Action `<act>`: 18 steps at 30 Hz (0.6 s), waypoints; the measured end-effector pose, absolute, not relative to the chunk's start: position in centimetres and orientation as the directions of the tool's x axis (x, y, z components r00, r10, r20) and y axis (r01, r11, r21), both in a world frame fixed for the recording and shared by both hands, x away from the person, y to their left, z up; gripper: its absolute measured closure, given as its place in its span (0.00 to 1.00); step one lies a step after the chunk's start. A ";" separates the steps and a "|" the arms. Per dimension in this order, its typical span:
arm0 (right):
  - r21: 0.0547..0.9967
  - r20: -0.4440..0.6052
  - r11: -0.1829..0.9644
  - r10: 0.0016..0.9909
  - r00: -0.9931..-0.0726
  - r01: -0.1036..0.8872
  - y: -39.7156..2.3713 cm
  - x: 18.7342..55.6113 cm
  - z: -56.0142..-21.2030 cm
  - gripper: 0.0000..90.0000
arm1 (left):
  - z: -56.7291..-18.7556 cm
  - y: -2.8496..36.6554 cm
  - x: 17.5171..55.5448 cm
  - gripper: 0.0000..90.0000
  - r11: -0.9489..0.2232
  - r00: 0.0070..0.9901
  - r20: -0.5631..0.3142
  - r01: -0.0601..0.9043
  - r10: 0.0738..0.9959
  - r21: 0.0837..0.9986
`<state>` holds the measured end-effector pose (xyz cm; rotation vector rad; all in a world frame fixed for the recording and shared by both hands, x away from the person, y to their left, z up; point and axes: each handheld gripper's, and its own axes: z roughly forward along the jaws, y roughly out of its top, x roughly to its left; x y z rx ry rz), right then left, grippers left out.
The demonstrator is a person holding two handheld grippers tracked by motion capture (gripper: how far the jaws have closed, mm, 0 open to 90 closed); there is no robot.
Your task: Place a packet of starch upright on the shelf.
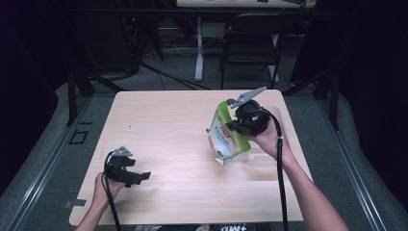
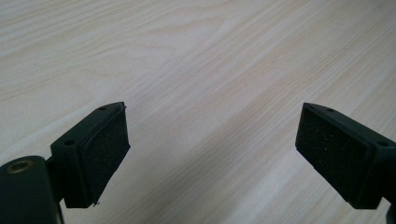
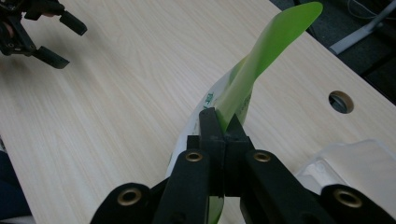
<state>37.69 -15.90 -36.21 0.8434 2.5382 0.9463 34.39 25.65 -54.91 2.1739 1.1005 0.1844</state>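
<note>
A green and white snack bag [image 1: 225, 134] hangs above the right half of the wooden table [image 1: 168, 125]. My right gripper [image 1: 235, 126] is shut on the bag's upper edge, and in the right gripper view the green sealed edge [image 3: 261, 56] rises from between the closed jaws [image 3: 223, 126]. My left gripper [image 1: 137, 177] rests low near the table's front left corner. Its jaws stand wide apart with bare wood between the pads [image 2: 105, 149], and it also appears far off as the left gripper [image 3: 51, 39] in the right gripper view.
A clear plastic tray [image 1: 264, 156] lies on the table under the right hand, also seen as the tray [image 3: 355, 163]. A round cable hole [image 3: 341, 101] is in the tabletop near its edge. Beyond the table stand a folding chair [image 1: 250, 43] and a desk leg [image 1: 198, 48].
</note>
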 end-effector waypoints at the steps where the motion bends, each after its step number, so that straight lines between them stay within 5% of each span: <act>1: 0.673 -0.074 0.608 0.622 -0.779 0.421 -16.0 37.7 -36.1 1.00 | -54.9 25.7 34.4 0.11 -0.410 0.634 -0.173 0.660 0.754 0.630; 18: 0.685 -0.106 0.586 0.667 -0.738 0.432 -18.2 39.3 -33.4 1.00 | -54.9 25.6 34.5 0.11 -0.412 0.633 -0.170 0.661 0.755 0.627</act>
